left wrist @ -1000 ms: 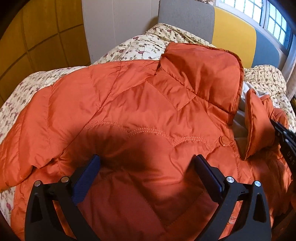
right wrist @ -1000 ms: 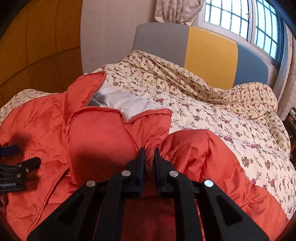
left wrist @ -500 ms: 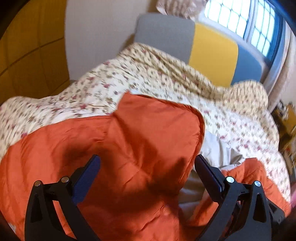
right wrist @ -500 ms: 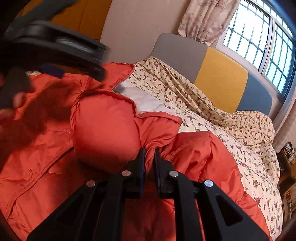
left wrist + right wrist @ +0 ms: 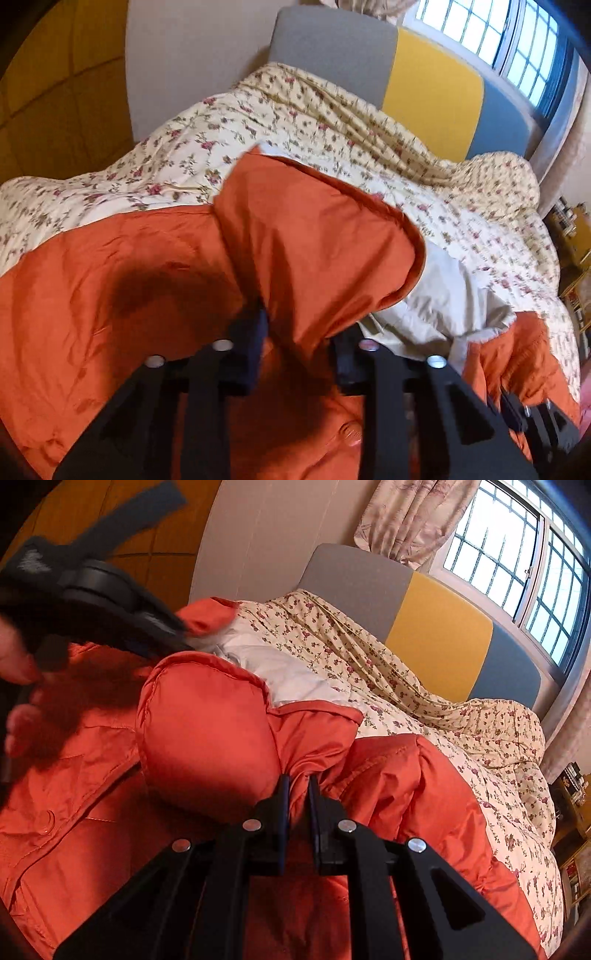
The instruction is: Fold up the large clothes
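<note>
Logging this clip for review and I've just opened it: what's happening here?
A person with a gripper in each hand is folding an orange jacket on a bed with a flowered quilt. The right gripper is shut on a bunched fold of the jacket. The left gripper has just been closing its jaws, with a raised flap of the jacket between them. The pale lining shows.
</note>
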`<state>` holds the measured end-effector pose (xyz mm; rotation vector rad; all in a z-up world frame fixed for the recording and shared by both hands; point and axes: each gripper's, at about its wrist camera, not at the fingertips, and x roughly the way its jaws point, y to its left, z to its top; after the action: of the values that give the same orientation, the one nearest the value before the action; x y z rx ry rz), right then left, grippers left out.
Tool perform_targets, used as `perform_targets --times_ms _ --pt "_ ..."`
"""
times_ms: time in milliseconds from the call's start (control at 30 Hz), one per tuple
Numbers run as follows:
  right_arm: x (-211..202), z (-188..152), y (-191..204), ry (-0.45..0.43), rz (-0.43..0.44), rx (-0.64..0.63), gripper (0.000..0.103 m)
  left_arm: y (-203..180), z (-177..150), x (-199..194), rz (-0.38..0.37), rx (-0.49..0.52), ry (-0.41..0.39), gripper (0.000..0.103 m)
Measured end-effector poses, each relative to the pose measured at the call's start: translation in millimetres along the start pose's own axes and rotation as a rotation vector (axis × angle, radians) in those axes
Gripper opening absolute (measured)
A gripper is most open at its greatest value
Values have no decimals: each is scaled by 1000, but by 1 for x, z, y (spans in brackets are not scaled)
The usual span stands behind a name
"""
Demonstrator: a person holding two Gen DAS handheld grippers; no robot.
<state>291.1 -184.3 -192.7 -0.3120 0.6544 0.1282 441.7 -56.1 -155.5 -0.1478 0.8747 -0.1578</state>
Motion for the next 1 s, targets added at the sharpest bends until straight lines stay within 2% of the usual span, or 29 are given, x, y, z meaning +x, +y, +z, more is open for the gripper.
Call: perform_targets --times_ms 67,100,133,333,367,400,533,633,667,733,767,800,833,867,1000 --pt "0 0 0 0 -2 2 9 16 -8 -14 -13 -41 -34 27" --pt "0 0 0 0 -4 2 9 23 -11 -19 -13 -61 -40 19" --pt "1 0 0 1 -6 1 9 31 -16 -23 -21 -87 -46 18" --pt "-2 1 -6 8 1 32 9 87 -52 -41 -41 -264 -44 18" --pt "-3 1 -9 10 4 45 9 96 -60 -44 -48 -280 -41 12" --pt "-5 0 -14 13 9 64 9 100 -65 -46 -34 -284 -36 1" --pt "-7 -7 -36 60 36 164 9 130 -87 -58 -68 -375 -31 1" --pt "-7 -8 -49 106 81 228 11 128 -84 -69 -58 -334 -41 2" --pt "-7 -7 -52 121 98 241 18 122 -78 -73 -37 -293 -39 2" --pt "-10 -8 -58 147 118 276 28 115 -67 -78 0 -239 -54 15" --pt "-13 -8 -67 164 122 335 40 112 -62 -82 14 -220 -69 58" --pt "-18 -8 -74 171 109 393 46 110 -53 -89 32 -220 -108 99" --pt "-24 -7 -83 163 101 454 52 109 -49 -100 45 -232 -178 99" --pt "-30 -5 -88 151 97 500 52 107 -43 -107 64 -226 -234 99" --pt "-37 27 -104 101 118 618 54 88 -6 -100 140 -131 -235 99"
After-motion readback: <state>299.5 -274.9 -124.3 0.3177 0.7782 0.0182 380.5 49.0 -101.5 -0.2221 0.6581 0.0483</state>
